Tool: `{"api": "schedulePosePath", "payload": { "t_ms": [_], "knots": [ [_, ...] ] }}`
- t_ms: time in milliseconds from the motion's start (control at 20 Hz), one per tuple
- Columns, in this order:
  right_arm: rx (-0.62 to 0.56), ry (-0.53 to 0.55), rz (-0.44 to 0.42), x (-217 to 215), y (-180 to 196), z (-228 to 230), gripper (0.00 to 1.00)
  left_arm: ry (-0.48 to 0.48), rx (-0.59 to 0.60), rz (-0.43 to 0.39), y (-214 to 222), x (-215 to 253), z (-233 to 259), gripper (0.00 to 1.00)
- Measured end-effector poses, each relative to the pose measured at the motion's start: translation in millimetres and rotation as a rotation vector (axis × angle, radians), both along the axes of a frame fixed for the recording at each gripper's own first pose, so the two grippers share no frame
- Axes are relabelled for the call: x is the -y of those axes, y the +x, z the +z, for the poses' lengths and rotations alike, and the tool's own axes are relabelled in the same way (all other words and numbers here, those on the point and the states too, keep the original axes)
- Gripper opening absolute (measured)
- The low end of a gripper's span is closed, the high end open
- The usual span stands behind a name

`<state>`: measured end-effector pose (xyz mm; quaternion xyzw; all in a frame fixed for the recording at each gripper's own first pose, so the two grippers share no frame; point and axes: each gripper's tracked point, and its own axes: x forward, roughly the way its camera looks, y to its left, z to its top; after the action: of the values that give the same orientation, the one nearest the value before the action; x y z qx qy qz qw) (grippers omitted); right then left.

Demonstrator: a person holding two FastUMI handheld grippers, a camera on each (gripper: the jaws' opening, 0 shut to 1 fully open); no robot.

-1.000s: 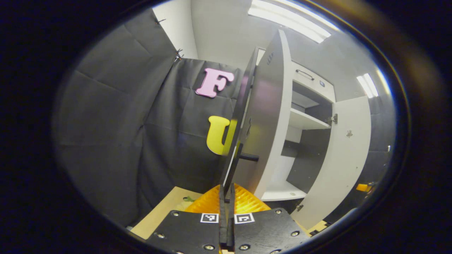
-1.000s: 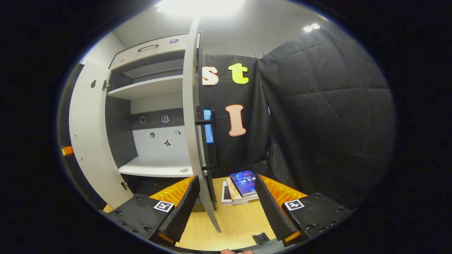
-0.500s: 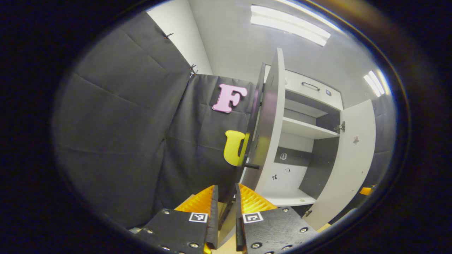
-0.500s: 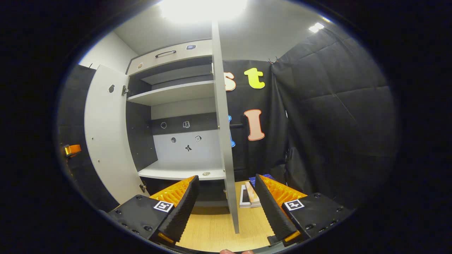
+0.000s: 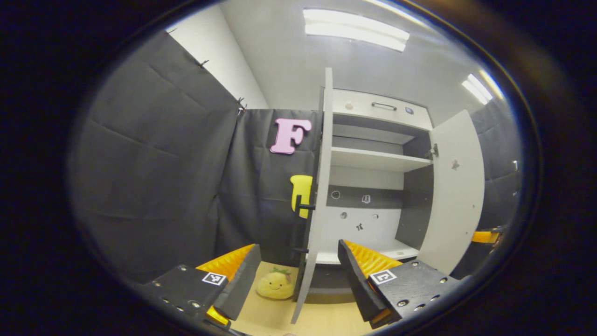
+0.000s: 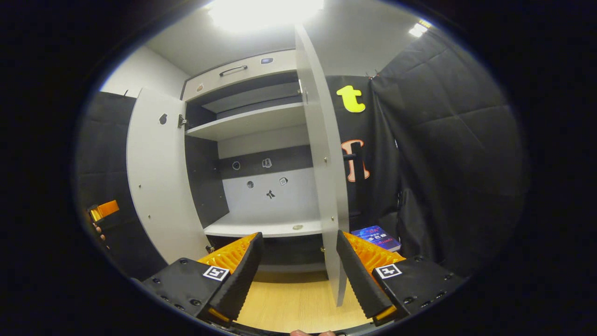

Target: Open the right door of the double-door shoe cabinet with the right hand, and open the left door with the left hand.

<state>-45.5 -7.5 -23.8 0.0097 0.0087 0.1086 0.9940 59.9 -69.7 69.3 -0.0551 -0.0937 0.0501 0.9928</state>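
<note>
White cabinet (image 5: 373,158) — two doors (image 5: 319,186) ajar, two claws (image 5: 298,275) agape.

The left claw (image 5: 298,280) has its fingers spread wide apart, nothing between them. The right claw (image 6: 298,275) is likewise spread wide and holds nothing. In the right gripper view, the left claw shows far off to its left.

black quilted cloth (image 5: 154,172) is hanging as walls; ceiling light strips (image 5: 354,30) are glowing on a white ceiling (image 6: 364,42); pale wood floor (image 6: 294,305) is lying below.
</note>
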Motion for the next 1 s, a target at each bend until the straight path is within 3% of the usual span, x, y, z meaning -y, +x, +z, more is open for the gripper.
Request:
{"api": "schedulePosePath", "payload": {
  "t_ms": [350, 600, 900, 1000],
  "knots": [
    [0.024, 0.0, 0.004, -12.6, -2.1, -3.1, 0.98, 0.041, -0.06, -0.053, 6.1, 43.5, -24.8, 0.94],
    [0.053, 0.007, -0.052, 0.0, 9.0, 9.6, 0.98, -0.01, -0.101, -0.101, 17.1, 67.2, -40.2, 0.94],
    [0.079, 0.07, -0.072, 17.5, 17.5, 26.1, 0.98, 0.016, -0.096, -0.053, 28.7, 61.9, -38.6, 0.94],
    [0.067, 0.063, -0.084, 24.2, 18.9, 21.8, 0.98, 0.022, -0.102, -0.003, 27.2, 53.5, -40.2, 0.94]
  ]
}}
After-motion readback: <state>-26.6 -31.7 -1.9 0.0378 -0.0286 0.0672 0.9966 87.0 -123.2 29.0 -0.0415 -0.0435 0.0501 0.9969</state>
